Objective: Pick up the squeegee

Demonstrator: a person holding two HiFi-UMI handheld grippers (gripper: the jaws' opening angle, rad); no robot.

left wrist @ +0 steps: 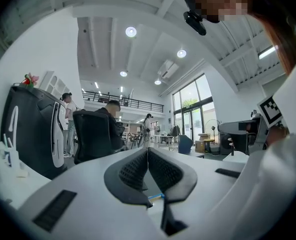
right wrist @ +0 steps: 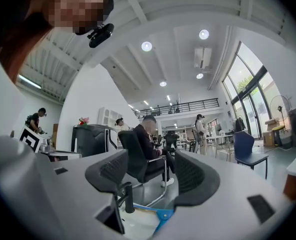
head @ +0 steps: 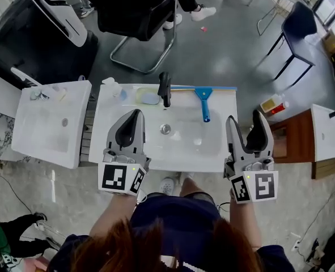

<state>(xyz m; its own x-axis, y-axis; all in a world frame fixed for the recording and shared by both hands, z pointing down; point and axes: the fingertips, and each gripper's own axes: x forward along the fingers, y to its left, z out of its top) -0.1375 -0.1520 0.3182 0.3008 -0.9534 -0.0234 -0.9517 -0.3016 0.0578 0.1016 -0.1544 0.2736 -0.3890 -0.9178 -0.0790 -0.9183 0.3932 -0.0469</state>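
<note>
The blue squeegee (head: 203,98) lies on the back rim of the white sink (head: 212,149), its blade along the rim and its handle pointing into the basin. My left gripper (head: 134,115) hovers over the sink's front left, jaws shut with nothing between them. My right gripper (head: 244,118) is held over the sink's right edge, open and empty, short of the squeegee. In the right gripper view the squeegee (right wrist: 161,215) shows low between the open jaws of the right gripper (right wrist: 150,171). In the left gripper view the left gripper (left wrist: 148,156) is closed, and a sliver of the squeegee (left wrist: 157,196) shows below it.
A black faucet (head: 165,88) stands at the back of the basin, left of the squeegee, with a soap dish (head: 149,98) beside it. A second sink (head: 51,123) sits to the left, a wooden cabinet (head: 295,137) and a bottle (head: 272,104) to the right. A black chair (head: 144,16) is behind.
</note>
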